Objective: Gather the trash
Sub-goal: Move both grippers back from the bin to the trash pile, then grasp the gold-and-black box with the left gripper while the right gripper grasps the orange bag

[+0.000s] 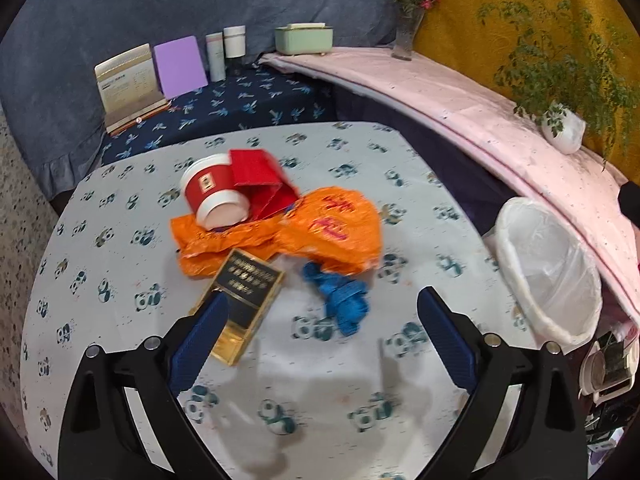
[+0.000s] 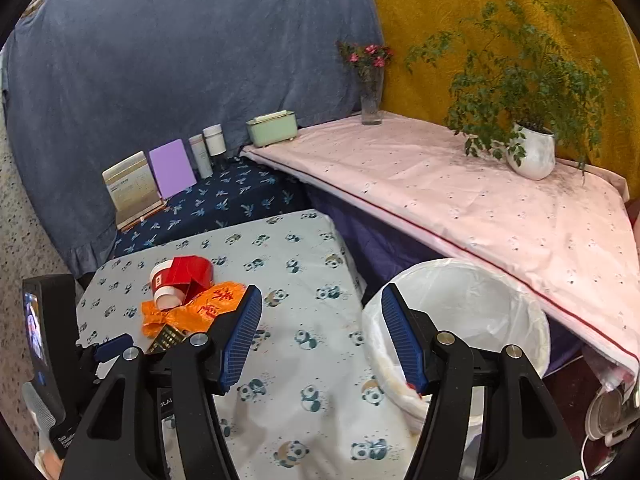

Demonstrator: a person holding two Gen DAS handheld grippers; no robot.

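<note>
A pile of trash lies on the panda-print table point(image 1: 120, 272): a red and white paper cup point(image 1: 212, 194) on its side, a red carton point(image 1: 260, 180), a crumpled orange bag point(image 1: 320, 228), a black and gold box point(image 1: 244, 296) and a blue wad point(image 1: 342, 300). My left gripper point(image 1: 324, 304) is open and empty, just above the blue wad, its left finger over the gold box. My right gripper point(image 2: 320, 304) is open and empty, above the table edge next to the white lined bin point(image 2: 480, 320). The pile also shows in the right wrist view point(image 2: 192, 304).
The bin point(image 1: 548, 268) stands right of the table. A pink-covered shelf point(image 2: 460, 192) holds a potted plant point(image 2: 532, 152) and a flower vase point(image 2: 370, 100). A dark blue surface point(image 1: 240, 108) behind holds a calendar, purple card, bottles and a green box.
</note>
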